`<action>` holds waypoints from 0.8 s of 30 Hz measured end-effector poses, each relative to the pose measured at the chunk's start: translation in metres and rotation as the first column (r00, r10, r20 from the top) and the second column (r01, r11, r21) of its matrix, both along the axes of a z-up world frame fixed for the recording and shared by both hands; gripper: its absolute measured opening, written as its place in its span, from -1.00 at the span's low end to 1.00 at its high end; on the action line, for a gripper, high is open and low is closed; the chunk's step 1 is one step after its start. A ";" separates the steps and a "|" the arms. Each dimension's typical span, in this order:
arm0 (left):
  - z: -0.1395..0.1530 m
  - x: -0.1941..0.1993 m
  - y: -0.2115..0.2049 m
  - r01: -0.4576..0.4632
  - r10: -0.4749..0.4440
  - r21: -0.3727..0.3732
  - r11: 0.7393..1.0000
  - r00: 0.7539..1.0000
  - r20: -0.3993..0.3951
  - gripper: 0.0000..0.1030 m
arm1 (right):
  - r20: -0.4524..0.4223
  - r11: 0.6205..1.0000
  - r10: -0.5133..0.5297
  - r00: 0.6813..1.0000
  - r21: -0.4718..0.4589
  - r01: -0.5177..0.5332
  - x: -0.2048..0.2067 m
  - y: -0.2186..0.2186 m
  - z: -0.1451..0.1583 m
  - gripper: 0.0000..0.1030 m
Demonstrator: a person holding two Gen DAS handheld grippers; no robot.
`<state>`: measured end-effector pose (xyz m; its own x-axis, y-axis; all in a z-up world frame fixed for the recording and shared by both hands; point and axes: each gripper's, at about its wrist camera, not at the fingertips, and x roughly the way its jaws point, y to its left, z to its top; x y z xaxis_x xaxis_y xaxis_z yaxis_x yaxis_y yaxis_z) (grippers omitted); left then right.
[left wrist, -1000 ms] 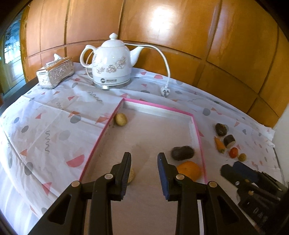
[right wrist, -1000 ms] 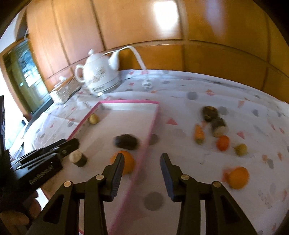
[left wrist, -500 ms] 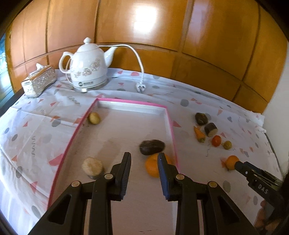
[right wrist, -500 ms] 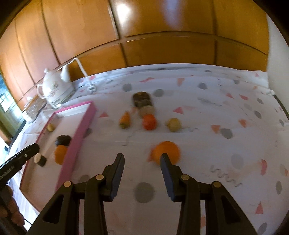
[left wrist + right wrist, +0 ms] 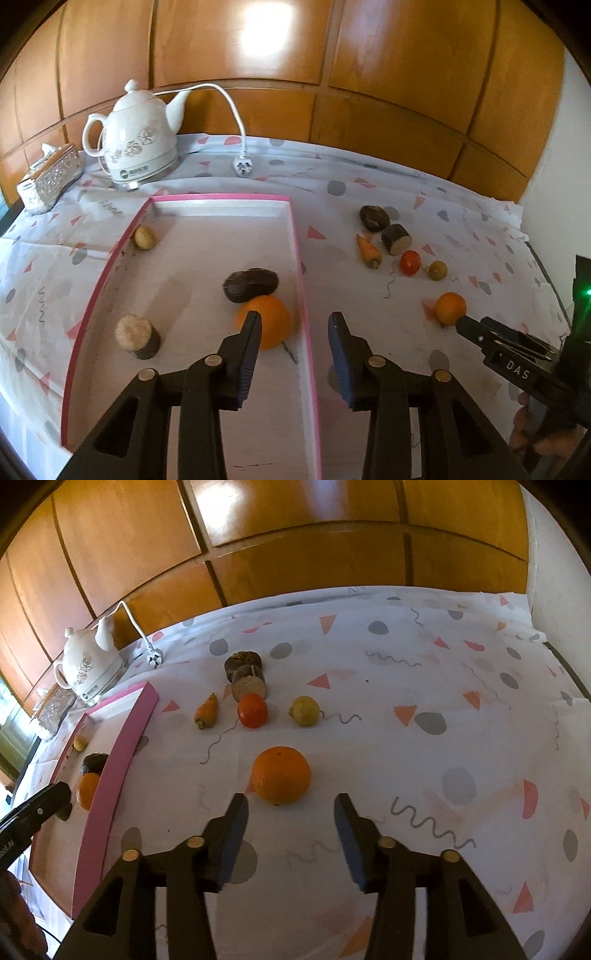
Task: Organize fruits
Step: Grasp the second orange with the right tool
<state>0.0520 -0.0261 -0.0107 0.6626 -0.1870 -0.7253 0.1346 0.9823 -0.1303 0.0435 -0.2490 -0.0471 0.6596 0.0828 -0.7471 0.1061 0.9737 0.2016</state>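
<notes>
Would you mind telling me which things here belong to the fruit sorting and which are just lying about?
Job: pink tray, orange on the cloth, orange in the tray, tomato, carrot, right gripper, open.
Lying about: kettle, its plug, tissue box.

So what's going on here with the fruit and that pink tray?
A person with a gripper in each hand is sorting produce into the pink-rimmed white tray. The open right gripper is lined up just short of the loose round orange on the patterned tablecloth, not yet gripping it. The open left gripper hovers empty over the tray's right rim, near a second orange inside the tray. A small carrot and red tomato wait on the cloth.
</notes>
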 end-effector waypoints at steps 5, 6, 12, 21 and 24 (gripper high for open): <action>0.001 -0.001 -0.010 0.019 -0.019 0.009 1.000 1.000 0.006 -0.07 | 0.013 0.999 0.026 1.000 -0.039 -0.026 0.009 0.005 0.003 0.24; 0.001 0.000 -0.012 0.021 -0.021 0.011 1.000 1.000 0.005 -0.07 | 0.010 0.998 0.042 0.999 -0.045 -0.041 0.011 0.006 0.002 0.28; 0.001 0.000 -0.021 0.038 -0.038 0.020 0.999 0.999 0.005 0.02 | -0.011 0.993 0.078 0.997 -0.090 -0.078 0.026 0.010 -0.005 0.28; -0.001 0.003 -0.036 0.063 -0.063 0.036 0.997 0.998 -0.006 0.06 | 0.001 0.987 0.103 0.995 -0.124 -0.102 0.034 0.009 -0.014 -0.20; -0.002 0.005 -0.042 0.075 -0.074 0.041 0.996 0.997 -0.011 0.09 | 0.026 0.980 0.091 0.996 -0.178 -0.085 0.034 0.010 -0.010 -0.23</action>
